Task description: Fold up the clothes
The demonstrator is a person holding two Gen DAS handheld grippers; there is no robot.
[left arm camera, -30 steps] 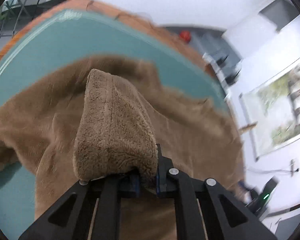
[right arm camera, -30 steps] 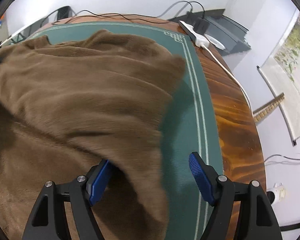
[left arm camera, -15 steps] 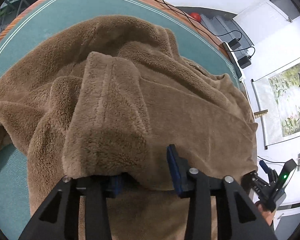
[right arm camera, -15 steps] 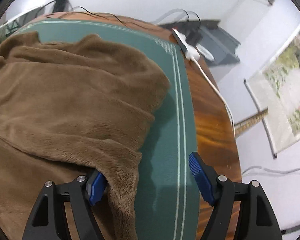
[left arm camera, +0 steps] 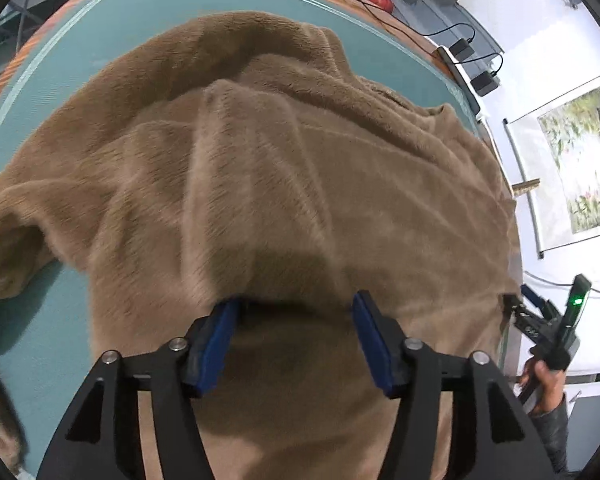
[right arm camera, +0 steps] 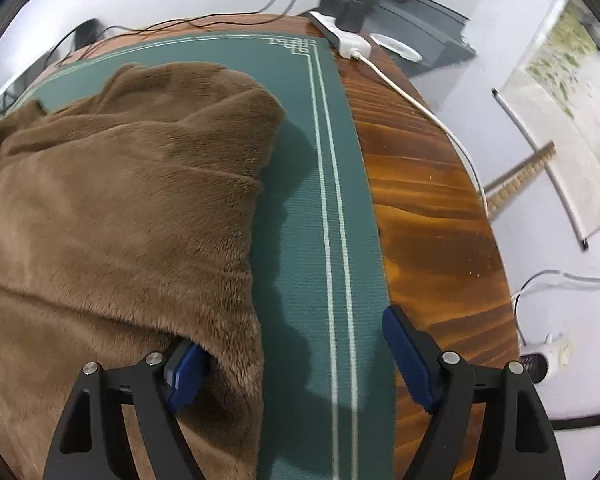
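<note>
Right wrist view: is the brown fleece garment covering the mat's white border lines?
No, the brown fleece garment stops short of the white border lines.

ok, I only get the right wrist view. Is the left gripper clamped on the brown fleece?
Observer: No. The left gripper has just been opening. Its fingers stand apart, with the edge of the brown fleece lying across their tips, unpinched.
Operator: Fleece's left side on the mat?
Observer: A flap lies on the teal mat; its end runs out of frame.
Operator: Right gripper visible there?
Observer: Yes, the right gripper is at the picture's right edge, held by a hand, green light lit.
</note>
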